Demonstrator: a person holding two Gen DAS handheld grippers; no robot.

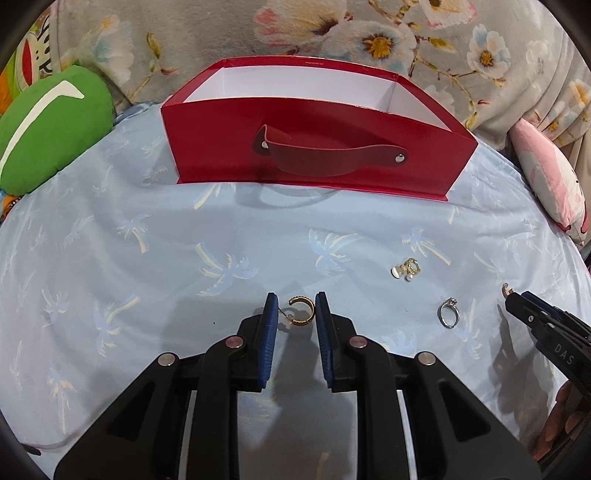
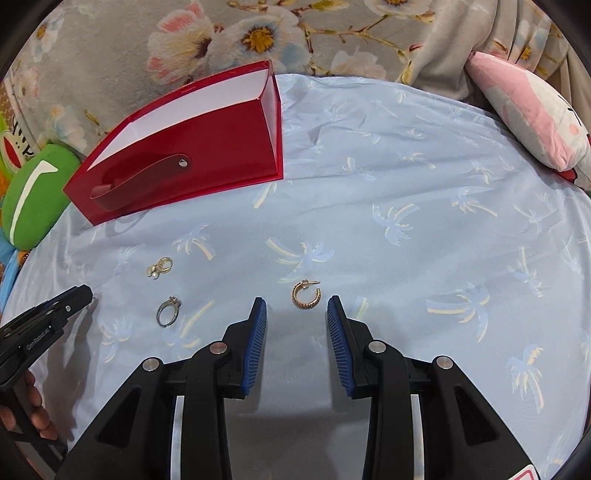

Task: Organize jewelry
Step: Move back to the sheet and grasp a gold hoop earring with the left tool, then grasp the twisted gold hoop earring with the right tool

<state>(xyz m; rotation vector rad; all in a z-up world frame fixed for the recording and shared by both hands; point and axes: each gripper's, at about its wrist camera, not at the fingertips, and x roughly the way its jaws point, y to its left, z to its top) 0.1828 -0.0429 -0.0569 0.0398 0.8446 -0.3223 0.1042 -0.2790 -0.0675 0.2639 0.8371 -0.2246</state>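
Observation:
A red open box [image 1: 317, 147] with a white inside stands at the back of a light blue sheet; it also shows in the right wrist view [image 2: 184, 155]. My left gripper [image 1: 295, 301] is open, its blue pads on either side of a gold hoop earring [image 1: 301, 312] lying on the sheet. My right gripper [image 2: 295, 302] is open just short of a second gold hoop earring [image 2: 306, 294]. A silver ring [image 1: 448, 314] [image 2: 168, 312] and a small gold and pearl cluster [image 1: 406, 268] [image 2: 159, 267] lie between the two grippers.
A green cushion [image 1: 48, 129] lies at the back left and a pink plush [image 1: 550, 177] at the back right. A floral blanket [image 1: 332, 33] rises behind the box. The right gripper shows at the left wrist view's right edge [image 1: 546, 325].

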